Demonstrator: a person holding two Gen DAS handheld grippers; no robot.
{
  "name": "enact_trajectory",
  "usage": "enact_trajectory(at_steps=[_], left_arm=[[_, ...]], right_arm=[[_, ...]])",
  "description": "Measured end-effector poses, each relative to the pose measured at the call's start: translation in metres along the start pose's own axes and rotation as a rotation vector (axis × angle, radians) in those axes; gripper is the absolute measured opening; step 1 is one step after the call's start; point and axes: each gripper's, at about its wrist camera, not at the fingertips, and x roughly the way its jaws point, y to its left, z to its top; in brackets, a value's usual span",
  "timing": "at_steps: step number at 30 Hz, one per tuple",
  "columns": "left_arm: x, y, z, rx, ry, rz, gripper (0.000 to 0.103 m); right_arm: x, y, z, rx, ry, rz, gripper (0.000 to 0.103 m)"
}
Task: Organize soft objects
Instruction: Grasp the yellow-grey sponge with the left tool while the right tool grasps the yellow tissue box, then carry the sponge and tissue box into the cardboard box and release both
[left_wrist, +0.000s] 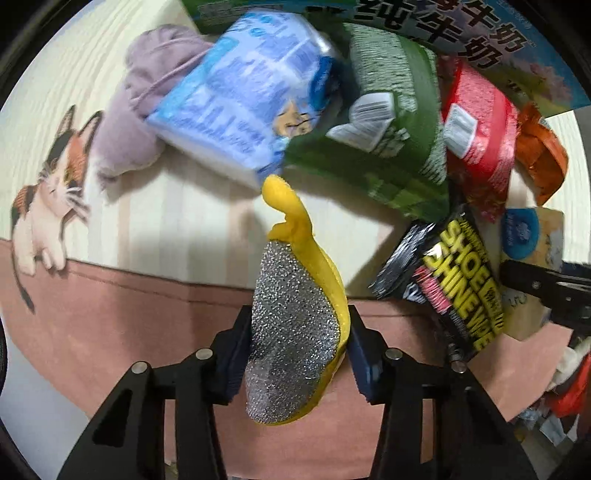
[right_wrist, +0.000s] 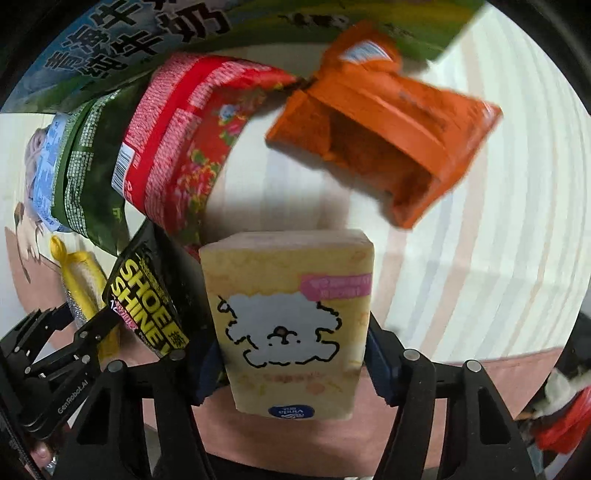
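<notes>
My left gripper (left_wrist: 295, 343) is shut on a yellow sponge with a silver scouring face (left_wrist: 295, 325), held above the cloth. My right gripper (right_wrist: 291, 354) is shut on a yellow tissue pack with a white dog drawing (right_wrist: 291, 314). The sponge also shows in the right wrist view (right_wrist: 79, 284), and the tissue pack shows in the left wrist view (left_wrist: 535, 258). A black "Shoe Shine" wipe pack (left_wrist: 450, 280) lies between them, also in the right wrist view (right_wrist: 147, 295). Behind lie a blue tissue pack (left_wrist: 243, 99), a green pack (left_wrist: 388, 122), a red pack (right_wrist: 184, 140) and an orange pack (right_wrist: 388, 125).
A lilac soft cloth (left_wrist: 144, 99) lies at the far left on the striped tablecloth with a cat print (left_wrist: 48, 192). A milk carton box (left_wrist: 461, 33) stands at the back. The cloth's pink border (left_wrist: 110, 314) runs along the near edge. Red and white clutter (right_wrist: 561, 417) sits at the right.
</notes>
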Motion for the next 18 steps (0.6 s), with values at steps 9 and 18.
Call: enact_trajectory(at_steps=[9, 18], left_arm=[[-0.099, 0.008, -0.051, -0.077, -0.132, -0.055, 0.043], [-0.237, -0.025, 0.079, -0.026, -0.318, -0.276, 0.043]], right_arm=[[-0.03, -0.024, -0.063, 0.014, -0.074, 0.202, 0.066], [-0.205, -0.01, -0.008, -0.145, -0.353, 0.213, 0.066]])
